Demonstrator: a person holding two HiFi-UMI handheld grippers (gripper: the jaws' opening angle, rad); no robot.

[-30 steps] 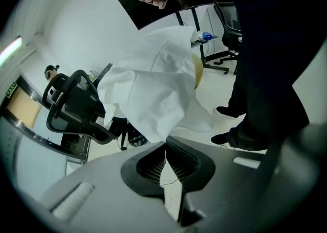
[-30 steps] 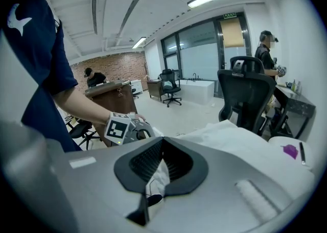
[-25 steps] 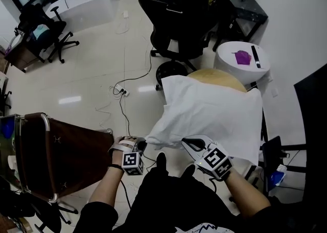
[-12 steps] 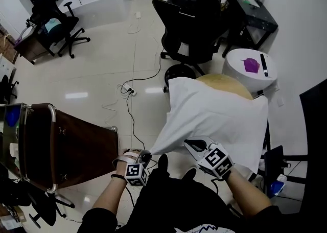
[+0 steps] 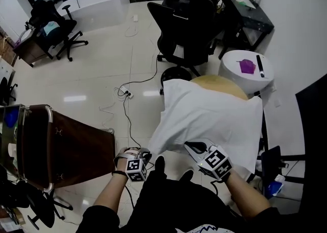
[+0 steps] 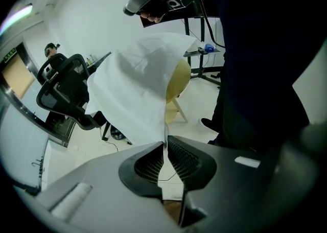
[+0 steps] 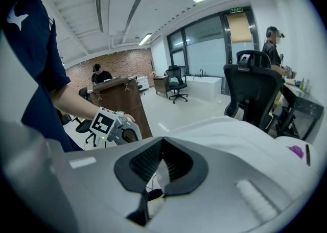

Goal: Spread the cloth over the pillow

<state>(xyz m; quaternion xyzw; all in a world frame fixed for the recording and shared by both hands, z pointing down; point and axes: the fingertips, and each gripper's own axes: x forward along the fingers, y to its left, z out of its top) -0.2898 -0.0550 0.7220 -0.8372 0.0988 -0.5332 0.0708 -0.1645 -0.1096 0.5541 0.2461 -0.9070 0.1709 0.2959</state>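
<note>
From the head view: both tools are pulled in close to the person's body, each on a near corner of the white cloth (image 5: 209,117). I'd say that's to keep the near edge taut and lifted so the sheet can be drawn flat. The cloth lies over the tan pillow (image 5: 217,83), whose far curve peeks out bare (so coverage looks incomplete to me). There's open floor to the left as far as the brown cabinet (image 5: 66,147). The black office chair (image 5: 186,27) stands just beyond the far edge, and the round white table (image 5: 245,68) crowds the far right corner, so there's little slack on that side.

Left gripper view: the left gripper (image 5: 144,154) has just been easing its jaws apart a hair, yet the cloth corner sits nipped between the very tips. The sheet fans up and away from them, and the pillow's yellow shows under its right fold.

Right gripper view: the right gripper (image 5: 190,146) is clamped tight, with a strip of cloth caught between the ribbed pads. The sheet runs off smooth to the right (a clean hem, no bunching that I can see). Beyond it is open floor and then the desks.
</note>
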